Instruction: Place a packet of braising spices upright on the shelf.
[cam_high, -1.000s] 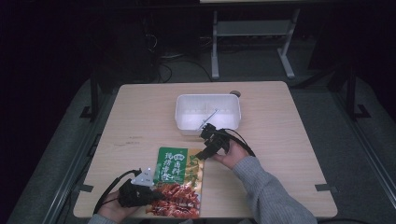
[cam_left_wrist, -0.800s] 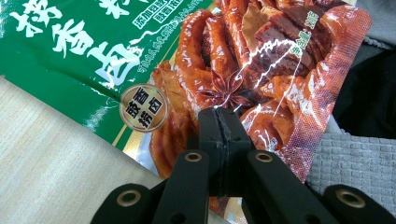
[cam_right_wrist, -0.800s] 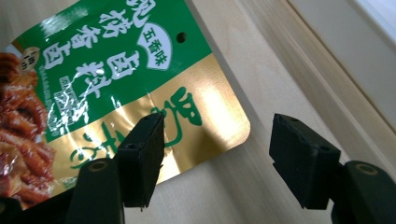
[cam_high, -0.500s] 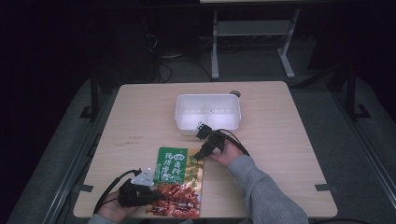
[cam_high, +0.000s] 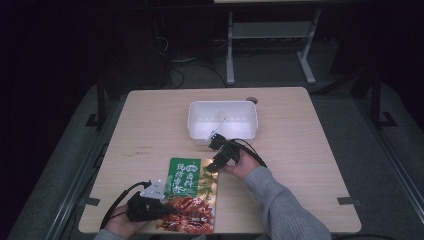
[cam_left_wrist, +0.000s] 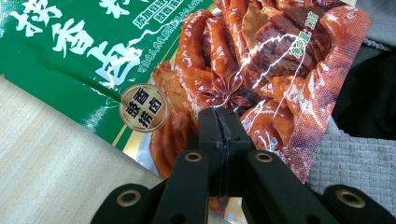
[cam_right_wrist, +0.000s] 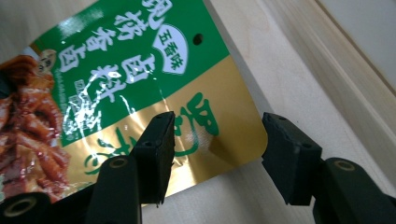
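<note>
Green-and-red snack packet (cam_high: 189, 195) lies flat at the worktop's (cam_high: 300, 130) six o'clock edge. Left gripper (cam_high: 167, 209) is clenched on its red end; right gripper (cam_high: 212, 167), jaws apart and just closing, straddles its gold corner.

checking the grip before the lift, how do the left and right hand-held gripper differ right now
The left hand-held gripper has its jaws shut on the snack packet, at the red end near the table's front edge. The right hand-held gripper has its jaws apart; they have just been closing, straddling the packet's gold corner at the far end without pinching it. Both sit low at the packet, one at each end.
</note>
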